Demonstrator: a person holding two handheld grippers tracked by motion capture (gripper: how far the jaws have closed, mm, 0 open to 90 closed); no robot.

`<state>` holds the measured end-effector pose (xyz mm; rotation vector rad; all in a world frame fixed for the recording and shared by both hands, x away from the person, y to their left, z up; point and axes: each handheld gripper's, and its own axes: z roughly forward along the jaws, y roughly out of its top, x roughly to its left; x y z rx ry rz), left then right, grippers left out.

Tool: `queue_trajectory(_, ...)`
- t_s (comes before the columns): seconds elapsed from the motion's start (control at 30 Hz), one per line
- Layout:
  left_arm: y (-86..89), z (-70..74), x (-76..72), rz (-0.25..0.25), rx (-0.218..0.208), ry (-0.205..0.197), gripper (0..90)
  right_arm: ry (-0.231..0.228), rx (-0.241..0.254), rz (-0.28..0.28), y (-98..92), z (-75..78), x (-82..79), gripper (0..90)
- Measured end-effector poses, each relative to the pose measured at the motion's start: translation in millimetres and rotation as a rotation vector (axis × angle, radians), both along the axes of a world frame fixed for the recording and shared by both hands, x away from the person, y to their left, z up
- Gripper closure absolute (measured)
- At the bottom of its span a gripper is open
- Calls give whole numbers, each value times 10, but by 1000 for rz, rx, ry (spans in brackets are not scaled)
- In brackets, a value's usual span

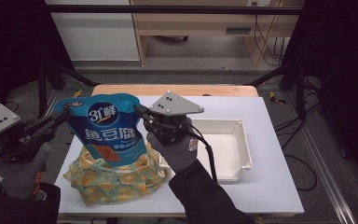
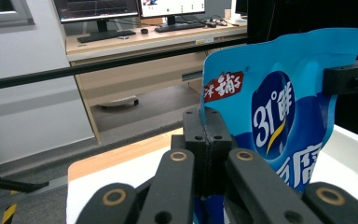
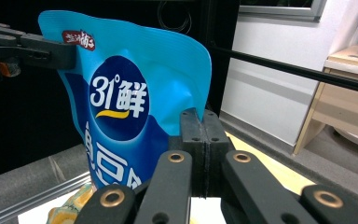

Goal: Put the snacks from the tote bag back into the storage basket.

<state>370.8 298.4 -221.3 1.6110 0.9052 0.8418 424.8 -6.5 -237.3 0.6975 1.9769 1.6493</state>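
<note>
A blue snack pouch (image 1: 105,130) with white lettering hangs upright above a yellow flower-print cloth bag (image 1: 116,179), its lower end down in the bag's mouth. My left gripper (image 1: 64,115) is shut on the pouch's top left corner. My right gripper (image 1: 142,115) is shut on its upper right edge. In the left gripper view the jaws (image 2: 206,126) pinch the edge of the pouch (image 2: 279,112), and the right gripper's jaw (image 2: 349,77) shows at the far corner. In the right gripper view the shut jaws (image 3: 199,128) clamp the pouch (image 3: 126,93), with the left gripper (image 3: 42,51) at the upper left.
A white rectangular tray (image 1: 242,154) stands empty just right of the cloth bag, behind my right hand. The white tabletop (image 1: 270,186) has bare room at the right and front right. Dark frame posts and cables flank the table.
</note>
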Motion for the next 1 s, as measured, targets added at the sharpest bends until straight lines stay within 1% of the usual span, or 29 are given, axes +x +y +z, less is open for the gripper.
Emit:
queue_trajectory(0.5,-219,46,48,-34,7,-3,900,-3,4,-22,-234,45,-18,900)
queue_trajectory(0.7,-364,67,73,-53,13,-10,900,-3,5,-42,-371,51,-37,900)
queue_trajectory(0.83,-459,66,107,-71,18,-6,900,-4,7,-55,-483,64,-51,900)
queue_trajectory(0.87,-482,68,125,-78,22,-19,900,-4,8,-60,-509,66,-56,900)
queue_trajectory(0.9,-509,65,123,-80,19,-6,900,-5,9,-64,-537,66,-59,900)
queue_trajectory(0.93,-509,65,123,-80,19,-6,900,-4,9,-68,-564,66,-62,900)
queue_trajectory(1.0,-584,65,140,-93,25,-5,900,-3,11,-76,-618,64,-67,900)
